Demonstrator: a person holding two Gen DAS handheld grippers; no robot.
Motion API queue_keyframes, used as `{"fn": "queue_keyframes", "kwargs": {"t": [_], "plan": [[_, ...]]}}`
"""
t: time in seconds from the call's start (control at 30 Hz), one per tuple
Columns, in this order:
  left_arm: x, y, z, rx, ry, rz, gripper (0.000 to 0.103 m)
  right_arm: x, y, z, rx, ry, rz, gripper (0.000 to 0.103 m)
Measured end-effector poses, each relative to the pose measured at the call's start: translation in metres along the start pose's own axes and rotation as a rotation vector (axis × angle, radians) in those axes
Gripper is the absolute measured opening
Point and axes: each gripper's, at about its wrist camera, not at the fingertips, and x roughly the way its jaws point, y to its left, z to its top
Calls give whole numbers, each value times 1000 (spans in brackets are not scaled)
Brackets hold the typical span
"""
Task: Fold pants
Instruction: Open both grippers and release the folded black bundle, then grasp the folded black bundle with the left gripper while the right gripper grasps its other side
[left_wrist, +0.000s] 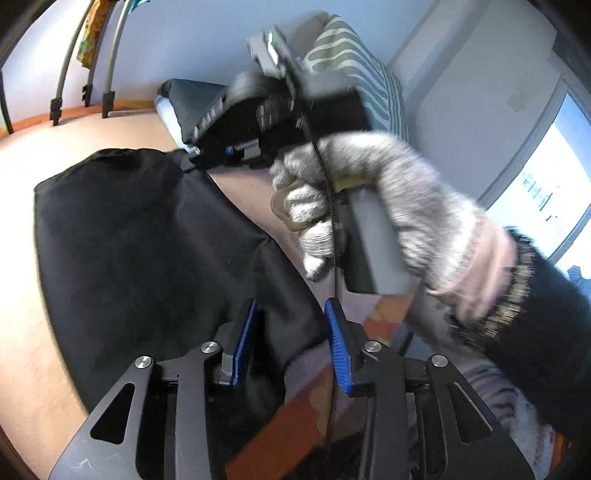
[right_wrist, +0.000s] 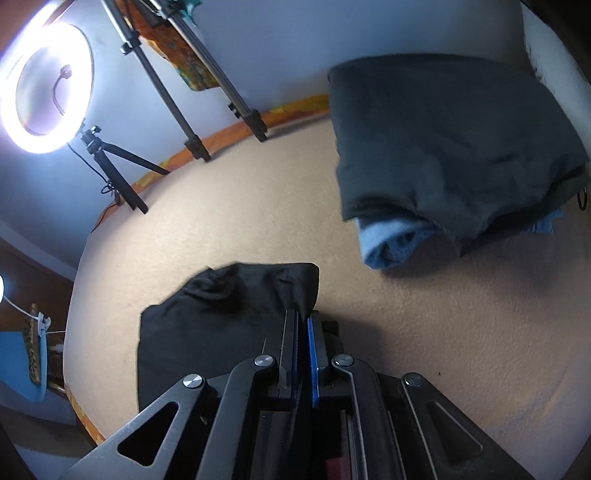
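The black pants (left_wrist: 147, 236) lie on the tan bed surface (left_wrist: 22, 184). My left gripper (left_wrist: 291, 317) is open, its blue pads either side of the pants' near edge, with the cloth between them. The right gripper (left_wrist: 207, 151), held in a grey-gloved hand (left_wrist: 369, 192), pinches the pants' far corner. In the right wrist view the right gripper (right_wrist: 303, 321) is shut on a corner of the black pants (right_wrist: 221, 317), which spread to the left over the bed surface (right_wrist: 406, 332).
A folded dark grey garment on light blue cloth (right_wrist: 443, 147) lies at the far right of the bed. A lit ring light (right_wrist: 44, 88) and tripod legs (right_wrist: 195, 144) stand by the far edge. A striped pillow (left_wrist: 362, 66) and a window (left_wrist: 546, 184) are to the right.
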Motion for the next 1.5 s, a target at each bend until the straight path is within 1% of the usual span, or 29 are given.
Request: {"fn": "queue_keyframes", "kwargs": {"t": [0.1,0.2,0.23,0.27,0.3,0.33,0.37,0.43,0.5,0.53,0.6,0.63,0.67,0.73,0.83,0.87,0.9,0.93,1.0,1.07,1.13,1.2,1.3,1.37,1.43,1.47,1.5], "plan": [[-25,-3,-3,23,-43,13,37,5,-4,-1,-4,1,7,2],[-48,-3,-4,82,-96,96,37,12,1,1,-43,2,2,3],[-52,-1,-4,96,-107,132,38,15,5,2,-65,4,5,5],[-54,4,-5,107,-114,181,38,17,7,3,-87,11,1,8],[-52,9,-6,106,-106,217,38,17,7,5,-98,5,-21,12],[-50,19,-7,88,-91,251,38,15,6,5,-95,-2,-33,19],[-48,26,-9,69,-81,265,38,9,4,6,-79,-16,-40,24],[-41,37,-10,42,-53,292,38,-5,2,5,-75,-40,-55,26],[-36,41,-8,23,-39,287,38,-27,6,-2,-93,-71,-74,27],[-35,41,-9,24,-38,290,38,-38,10,-8,-109,-83,-62,28],[-32,36,-9,41,-38,305,38,-64,23,-31,-158,-107,-28,30],[-32,33,-11,47,-36,306,38,-70,27,-40,-169,-109,-17,31],[-33,35,-11,47,-35,304,38,-77,33,-57,-188,-98,8,31],[-34,31,-13,47,-24,302,38,-82,39,-79,-215,-75,28,31],[-38,26,-21,51,-12,297,38,-75,44,-117,-243,-32,26,31],[-39,23,-23,61,-11,300,38,-73,43,-125,-249,-23,24,31],[-38,22,-24,70,-9,306,38,-69,42,-135,-268,-12,12,31],[-40,18,-29,92,-7,317,38,-64,43,-144,-300,-5,-17,29],[-38,17,-37,124,-2,340,38,-60,43,-154,-345,-16,-43,29],[-33,16,-44,154,8,356,38,-62,41,-157,-370,-30,-42,29],[-29,14,-47,189,10,364,43,-63,37,-157,-362,-33,-31,29],[-30,12,-49,204,8,372,44,-65,36,-155,-345,-31,-22,28],[-35,9,-59,241,-3,374,47,-67,40,-160,-387,-29,-41,28],[-38,3,-71,283,-11,387,52,-66,41,-165,-406,-26,-44,29],[-43,-3,-81,324,-13,390,55,-68,38,-161,-385,-22,-23,29],[-47,-4,-81,319,-16,385,55,-69,37,-159,-366,-20,-5,29],[-52,-3,-79,290,-20,364,55,-72,30,-153,-328,-21,26,29]]}}
